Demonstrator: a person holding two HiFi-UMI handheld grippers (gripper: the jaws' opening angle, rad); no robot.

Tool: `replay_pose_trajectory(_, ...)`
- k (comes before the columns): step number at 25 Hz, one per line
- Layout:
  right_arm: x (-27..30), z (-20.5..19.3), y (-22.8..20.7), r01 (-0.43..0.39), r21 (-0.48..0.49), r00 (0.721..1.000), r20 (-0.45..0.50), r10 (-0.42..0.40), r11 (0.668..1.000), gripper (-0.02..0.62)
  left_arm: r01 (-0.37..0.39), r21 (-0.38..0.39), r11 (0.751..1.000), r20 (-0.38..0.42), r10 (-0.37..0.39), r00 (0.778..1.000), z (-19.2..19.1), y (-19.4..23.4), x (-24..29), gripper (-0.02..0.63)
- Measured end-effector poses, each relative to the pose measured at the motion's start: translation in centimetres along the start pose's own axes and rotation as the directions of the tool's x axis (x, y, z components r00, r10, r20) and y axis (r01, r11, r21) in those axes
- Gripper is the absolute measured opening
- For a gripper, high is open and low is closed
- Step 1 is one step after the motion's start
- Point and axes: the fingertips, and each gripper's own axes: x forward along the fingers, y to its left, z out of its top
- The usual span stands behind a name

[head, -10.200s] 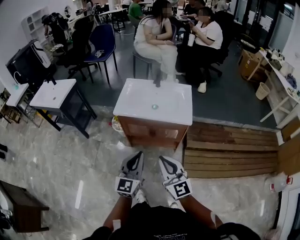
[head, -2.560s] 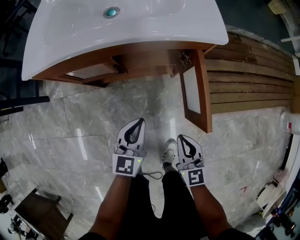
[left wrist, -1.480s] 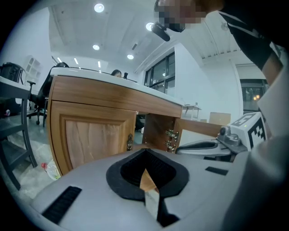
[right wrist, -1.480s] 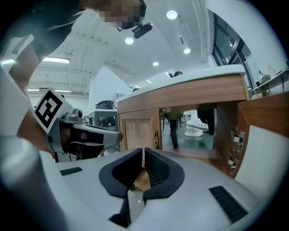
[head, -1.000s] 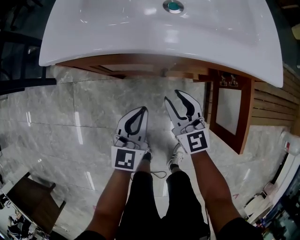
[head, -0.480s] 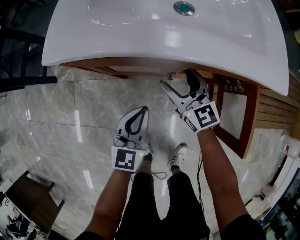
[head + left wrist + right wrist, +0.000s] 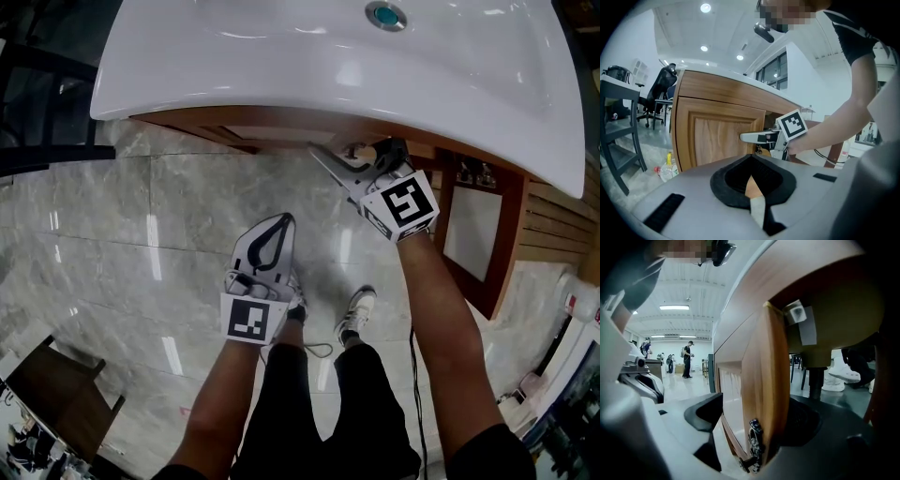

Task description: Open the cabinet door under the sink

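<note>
Head view: the right gripper [image 7: 354, 157] has been brought beneath the white ceramic sink [image 7: 281, 66]; left gripper view: the left gripper [image 7: 751, 161] is pressed together, empty; right gripper view: just-spread jaws are set astride the brown wooden cabinet door [image 7: 764, 394], ready to be gripped.

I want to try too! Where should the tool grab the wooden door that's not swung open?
Grab the door edge that stands free, near the little metal pull, from the front, one jaw on each face. It's thin and reachable because the other door hangs open. The right tool, jaws just opened, straddles it without pinching.
</note>
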Motion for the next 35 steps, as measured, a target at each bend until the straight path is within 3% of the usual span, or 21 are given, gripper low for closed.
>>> replay_pose_trajectory(25, -1.5, -0.8, 4.4, 0.021, -0.058, 0.998, -0.053, -0.025, 0.998, 0.350, -0.044, -0.032, 0.998, 0.007, 0.045, 0.999, -1.9, 0.3, -4.4, 0.022)
replay_pose_trajectory(30, -2.2, -0.4, 6.3, 0.003, -0.066, 1.000, -0.006, -0.004, 0.998, 0.350, -0.058, -0.014, 0.998, 0.000, 0.058, 0.998, -2.0, 0.4, -5.3, 0.022)
replay_pose_trajectory(35, -3.0, -0.9, 8.8, -0.046, -0.117, 0.998, -0.049, 0.041, 0.992, 0.350, -0.090, -0.037, 0.995, -0.006, 0.090, 0.996, -2.4, 1.0, -6.8, 0.023)
